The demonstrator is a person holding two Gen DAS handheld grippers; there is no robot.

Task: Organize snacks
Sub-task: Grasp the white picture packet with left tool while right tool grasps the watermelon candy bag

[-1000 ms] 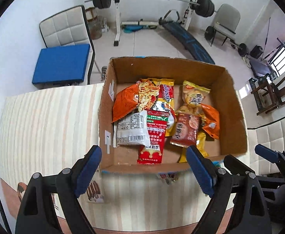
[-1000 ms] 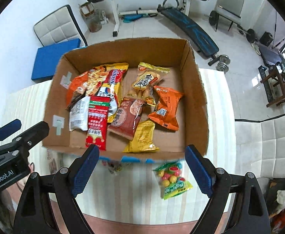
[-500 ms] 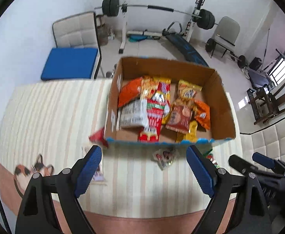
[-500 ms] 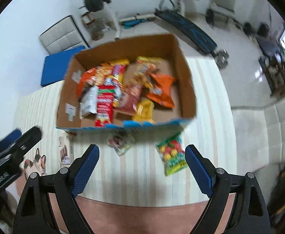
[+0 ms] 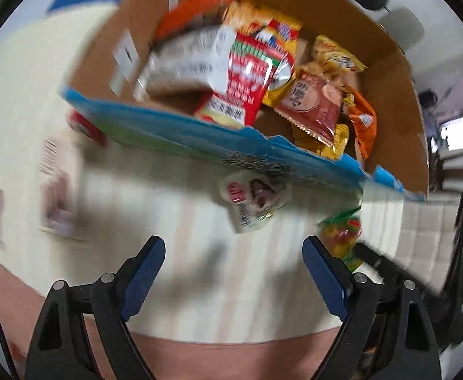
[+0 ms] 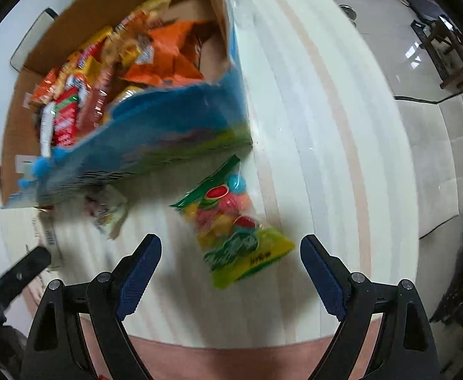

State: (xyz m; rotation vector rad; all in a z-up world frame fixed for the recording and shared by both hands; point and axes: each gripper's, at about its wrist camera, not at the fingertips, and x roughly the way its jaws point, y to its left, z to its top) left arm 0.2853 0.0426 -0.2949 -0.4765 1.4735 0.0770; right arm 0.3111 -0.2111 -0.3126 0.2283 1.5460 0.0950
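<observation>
A cardboard box (image 5: 399, 72) brims with snack packets; a fruit-candy bag (image 6: 234, 228) and small white packet (image 5: 253, 202) lie flat beside it.

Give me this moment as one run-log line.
left gripper: open, empty | right gripper: open, empty, above candy bag | white packet: on table beside box | box: holds snacks
</observation>
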